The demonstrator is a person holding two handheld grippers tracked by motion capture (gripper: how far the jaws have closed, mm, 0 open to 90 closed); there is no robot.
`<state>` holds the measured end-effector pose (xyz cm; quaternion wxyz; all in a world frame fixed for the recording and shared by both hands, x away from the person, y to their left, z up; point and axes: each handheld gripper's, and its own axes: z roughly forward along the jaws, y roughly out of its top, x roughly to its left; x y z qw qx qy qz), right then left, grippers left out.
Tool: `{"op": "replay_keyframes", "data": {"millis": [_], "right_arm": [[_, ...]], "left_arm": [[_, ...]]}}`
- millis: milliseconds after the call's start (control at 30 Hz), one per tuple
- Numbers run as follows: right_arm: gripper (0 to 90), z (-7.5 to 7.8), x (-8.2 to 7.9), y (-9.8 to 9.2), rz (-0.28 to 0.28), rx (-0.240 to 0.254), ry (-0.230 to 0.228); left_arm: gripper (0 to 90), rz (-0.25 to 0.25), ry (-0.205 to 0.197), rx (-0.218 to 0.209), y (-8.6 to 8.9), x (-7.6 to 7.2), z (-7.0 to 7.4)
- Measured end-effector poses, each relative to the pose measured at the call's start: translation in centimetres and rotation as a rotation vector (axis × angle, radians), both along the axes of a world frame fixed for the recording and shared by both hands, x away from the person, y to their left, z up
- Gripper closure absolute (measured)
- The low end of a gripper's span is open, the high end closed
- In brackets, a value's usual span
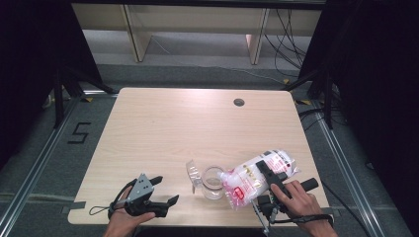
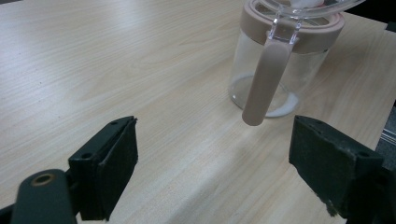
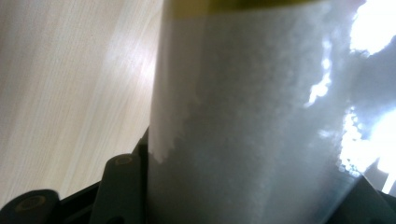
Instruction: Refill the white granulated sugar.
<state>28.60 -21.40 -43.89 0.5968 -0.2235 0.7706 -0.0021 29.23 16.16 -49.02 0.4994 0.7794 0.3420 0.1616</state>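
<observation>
A clear glass jar with a beige collar and handle stands near the table's front edge, its clear lid flipped up to the left. A little white powder lies on its bottom. My right gripper is shut on a plastic bag of white granules, tilted with its mouth over the jar. The bag fills the space between the jaws in the right gripper view. My left gripper rests at the front left, open, nothing between its jaws, pointing at the jar.
The wooden table has a round cable hole at the back right. The jar stands close to the front edge. Black curtains, cables and a floor mark "5" surround the table.
</observation>
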Motion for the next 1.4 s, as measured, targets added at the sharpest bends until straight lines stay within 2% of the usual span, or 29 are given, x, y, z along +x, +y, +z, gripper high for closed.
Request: {"op": "replay_keyframes", "data": {"millis": [67,100,267,367,400,500,533,567,633,700,767,833,900,933,1000,1033,1067,1100,1133,1200,1367,1400], "right_arm": [[49.2,-0.11,-0.06,-0.02,-0.013,0.001,0.002],[49.3,0.03,-0.02,0.11,-0.009,-0.017,-0.002],[49.6,-0.12,-0.11,0.03,-0.024,0.014,0.003],[49.7,0.00,-0.09,0.15,-0.018,-0.010,-0.005],[49.9,0.25,-0.07,0.33,-0.003,-0.039,-0.006],[50.0,0.16,-0.08,0.32,-0.005,-0.027,-0.006],[50.1,0.03,-0.22,0.24,-0.025,-0.019,-0.007],[50.1,0.12,-0.18,0.31,-0.021,-0.035,-0.007],[50.3,0.14,-0.18,0.30,-0.023,-0.026,-0.010],[50.5,0.18,-0.07,0.35,-0.009,-0.037,-0.024],[50.6,0.04,-0.15,0.27,-0.027,-0.017,-0.017],[50.7,0.06,-0.14,0.36,-0.022,-0.028,-0.020],[50.8,0.30,-0.06,0.51,0.003,-0.063,-0.026],[50.8,0.11,-0.11,0.40,-0.009,-0.039,-0.017],[50.8,0.18,-0.15,0.43,-0.008,-0.042,-0.020],[50.9,0.45,-0.16,0.59,0.004,-0.067,-0.029],[50.9,0.54,-0.20,0.61,0.004,-0.069,-0.031],[51.0,0.39,-0.34,0.47,-0.022,-0.027,-0.027],[51.0,0.56,-0.21,0.54,-0.006,-0.037,-0.033],[51.1,0.80,-0.23,0.59,-0.009,-0.051,-0.032],[51.2,0.62,-0.26,0.56,-0.016,-0.043,-0.032],[51.3,0.64,-0.22,0.65,-0.012,-0.057,-0.024]], "left_arm": [[15.3,0.003,-0.002,0.008,-0.01,-0.06,0.04],[15.3,-0.002,-0.002,0.002,0.00,-0.01,0.02],[15.3,-0.001,0.000,0.002,0.04,0.01,0.01],[15.3,-0.001,-0.002,0.003,0.01,-0.02,0.02],[15.2,-0.001,-0.002,0.004,0.01,-0.01,0.02],[15.3,0.009,0.001,0.010,0.00,-0.07,0.04],[15.3,0.010,0.001,0.010,0.00,-0.07,0.04],[15.2,0.007,0.000,0.008,0.00,-0.06,0.02],[15.3,0.006,0.001,0.008,0.00,-0.07,0.02],[15.3,0.007,0.002,0.007,0.00,-0.07,0.01],[15.3,0.007,0.001,0.005,0.00,-0.05,0.01],[15.3,0.007,-0.002,0.000,-0.03,-0.03,-0.03],[15.2,0.008,-0.001,0.001,-0.05,-0.03,-0.05],[15.2,0.004,-0.003,-0.004,-0.05,0.01,-0.10],[15.2,0.003,-0.002,-0.005,-0.05,0.01,-0.10],[15.2,0.006,-0.002,-0.001,-0.04,-0.01,-0.08],[15.2,0.007,-0.002,0.002,-0.02,-0.03,-0.04],[15.3,0.007,-0.003,-0.001,-0.03,-0.03,-0.03],[15.2,0.006,-0.003,-0.001,0.00,-0.03,-0.02],[15.2,0.006,-0.003,-0.002,0.00,-0.02,-0.02],[15.2,0.002,-0.005,0.004,-0.01,-0.03,-0.01],[15.2,-0.001,-0.006,-0.008,-0.03,0.00,-0.03]]}}
